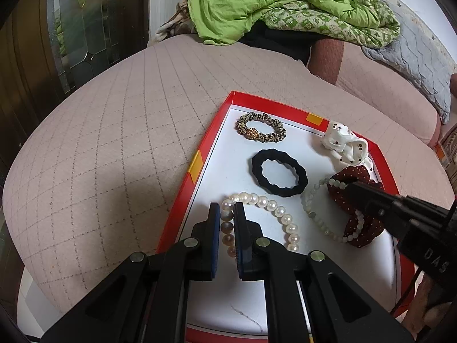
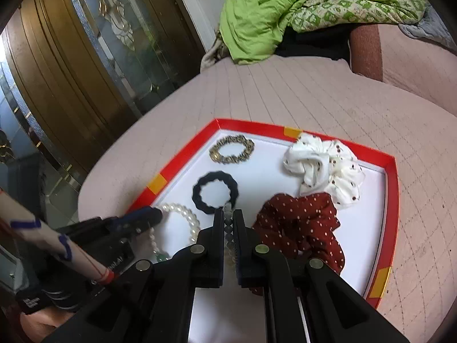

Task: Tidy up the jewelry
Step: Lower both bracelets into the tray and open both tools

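Note:
A red-rimmed white tray (image 1: pixel 197 168) (image 2: pixel 390 200) lies on a pink quilted cushion. My left gripper (image 1: pixel 227 210) is shut on a white pearl bracelet (image 1: pixel 274 207) at the tray's near left; the bracelet also shows in the right wrist view (image 2: pixel 182 211). My right gripper (image 2: pixel 228 214) is shut on a pale green bead bracelet (image 1: pixel 310 214), whose beads (image 2: pixel 228 220) run between the jaws. That bracelet drapes over a dark red dotted scrunchie (image 1: pixel 362 228) (image 2: pixel 300 223). The right gripper shows in the left wrist view (image 1: pixel 354 187), the left gripper in the right wrist view (image 2: pixel 155 214).
In the tray lie a leopard-print scrunchie (image 1: pixel 260 127) (image 2: pixel 231 148), a black hair tie (image 1: pixel 280 175) (image 2: pixel 214 188) and a white dotted scrunchie (image 1: pixel 345 143) (image 2: pixel 325 165). A green quilt (image 1: pixel 271 3) is heaped behind. A glass-panelled wooden door (image 2: pixel 85 65) stands left.

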### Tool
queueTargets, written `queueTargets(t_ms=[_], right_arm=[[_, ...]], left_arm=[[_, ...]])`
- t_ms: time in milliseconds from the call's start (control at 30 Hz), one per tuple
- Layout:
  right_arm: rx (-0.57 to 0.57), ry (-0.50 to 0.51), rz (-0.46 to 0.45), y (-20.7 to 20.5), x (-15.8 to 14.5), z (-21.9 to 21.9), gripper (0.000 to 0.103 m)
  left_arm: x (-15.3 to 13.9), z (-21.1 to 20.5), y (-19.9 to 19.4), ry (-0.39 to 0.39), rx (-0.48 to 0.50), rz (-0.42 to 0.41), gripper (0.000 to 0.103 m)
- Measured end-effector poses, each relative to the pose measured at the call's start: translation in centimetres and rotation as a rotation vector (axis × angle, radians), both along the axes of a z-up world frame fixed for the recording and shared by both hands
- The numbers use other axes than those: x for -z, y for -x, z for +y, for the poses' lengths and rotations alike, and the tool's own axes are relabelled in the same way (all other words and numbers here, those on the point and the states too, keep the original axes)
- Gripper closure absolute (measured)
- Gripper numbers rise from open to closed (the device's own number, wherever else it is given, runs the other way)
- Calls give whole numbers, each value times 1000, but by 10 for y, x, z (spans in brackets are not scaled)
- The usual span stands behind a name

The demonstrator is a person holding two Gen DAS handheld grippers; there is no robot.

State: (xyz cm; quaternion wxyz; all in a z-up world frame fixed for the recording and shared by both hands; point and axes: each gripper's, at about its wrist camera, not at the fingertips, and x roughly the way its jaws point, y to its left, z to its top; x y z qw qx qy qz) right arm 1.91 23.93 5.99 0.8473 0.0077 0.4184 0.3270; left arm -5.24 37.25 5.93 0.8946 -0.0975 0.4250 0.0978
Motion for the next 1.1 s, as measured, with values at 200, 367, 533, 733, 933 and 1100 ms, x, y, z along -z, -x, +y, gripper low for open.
queueTargets(t_ms=[200, 367, 533, 733, 933, 1100], right_arm=[[12, 19, 36, -4, 10, -3, 96], [16, 23, 38, -3, 14, -2, 96], [34, 19, 26, -6, 12, -3, 96], [31, 6, 42, -8, 11, -4, 96], [25, -2, 36, -5, 7, -5, 96], [27, -12, 31, -4, 3, -6, 94]], left_arm=[[2, 1, -1, -3, -1, 7, 94], [4, 0, -2, -7, -2, 15, 94], [6, -4, -7, -45, 0, 22, 94], [7, -3, -7, -50, -9, 24, 94], [4, -5, -6, -58, -5, 12, 94], [3, -5, -5, -57, -9, 3, 94]])
